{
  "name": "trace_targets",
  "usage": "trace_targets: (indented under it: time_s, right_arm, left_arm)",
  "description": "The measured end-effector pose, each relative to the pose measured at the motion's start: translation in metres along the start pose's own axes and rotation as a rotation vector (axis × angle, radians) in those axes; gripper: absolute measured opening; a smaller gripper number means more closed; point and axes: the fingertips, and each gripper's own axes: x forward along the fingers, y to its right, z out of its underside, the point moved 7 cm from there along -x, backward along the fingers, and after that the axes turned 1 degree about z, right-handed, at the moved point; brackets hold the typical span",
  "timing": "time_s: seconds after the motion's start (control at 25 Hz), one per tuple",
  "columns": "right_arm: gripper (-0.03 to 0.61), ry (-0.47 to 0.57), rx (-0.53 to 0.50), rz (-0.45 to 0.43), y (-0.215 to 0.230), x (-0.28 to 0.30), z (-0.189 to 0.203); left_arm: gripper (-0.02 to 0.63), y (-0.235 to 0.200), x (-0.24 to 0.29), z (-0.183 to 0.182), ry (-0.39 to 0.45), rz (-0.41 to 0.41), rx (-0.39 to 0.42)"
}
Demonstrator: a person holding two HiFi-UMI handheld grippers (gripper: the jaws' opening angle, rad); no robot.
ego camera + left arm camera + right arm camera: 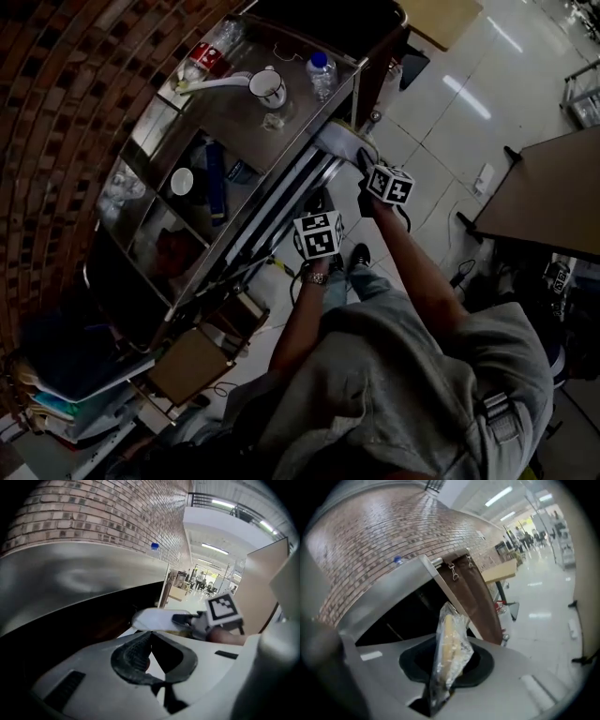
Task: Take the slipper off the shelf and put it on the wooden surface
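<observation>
The slipper [451,634], pale yellow and wrapped in clear plastic, stands on edge between the jaws of my right gripper [449,654], which is shut on it. In the head view it shows as a whitish bundle [345,141] at the near corner of the metal shelf unit [234,122], just beyond the right gripper [364,161]. The left gripper view shows the slipper [157,619] held out in the air. My left gripper [150,637] is shut with nothing in it and sits [319,202] beside the shelf's front rails. A brown wooden table [553,192] stands to the right.
On the shelf's top stand a white mug [269,87], a water bottle [321,71] and a red-labelled bottle [201,58]. Lower compartments hold a blue item [217,178] and a white cup [181,181]. A cardboard box [187,364] sits on the floor at lower left.
</observation>
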Motion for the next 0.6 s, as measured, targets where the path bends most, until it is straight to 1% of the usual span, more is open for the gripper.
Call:
trace_targets:
  time_s: [0.12, 0.16, 0.24, 0.36, 0.44, 0.52, 0.6]
  right_arm:
    - [0.063, -0.039, -0.185, 0.111, -0.014, -0.066, 0.018]
    - [0.062, -0.054, -0.227, 0.132, -0.017, -0.085, 0.027]
    - [0.061, -0.070, -0.278, 0.130, -0.024, -0.108, 0.045]
    - [0.061, -0.102, -0.365, 0.065, -0.043, -0.114, 0.062]
    - [0.061, -0.125, -0.417, 0.010, -0.060, -0.116, 0.069]
    - [0.061, -0.156, -0.447, -0.056, -0.080, -0.118, 0.080]
    - [0.061, -0.193, -0.481, -0.133, -0.101, -0.116, 0.096]
  left_arm:
    - [0.003, 0.000, -0.005, -0.009, 0.023, -0.005, -0.011]
    - [0.003, 0.000, -0.010, -0.006, 0.021, -0.011, -0.018]
    - [0.003, 0.000, -0.020, -0.002, 0.032, -0.012, -0.026]
    - [0.003, -0.004, -0.037, 0.000, 0.057, -0.019, -0.029]
    - [0.004, -0.009, -0.051, 0.006, 0.060, -0.042, -0.041]
    - [0.003, -0.019, -0.067, 0.019, 0.059, -0.088, -0.071]
    - [0.003, -0.035, -0.082, 0.035, 0.058, -0.155, -0.116]
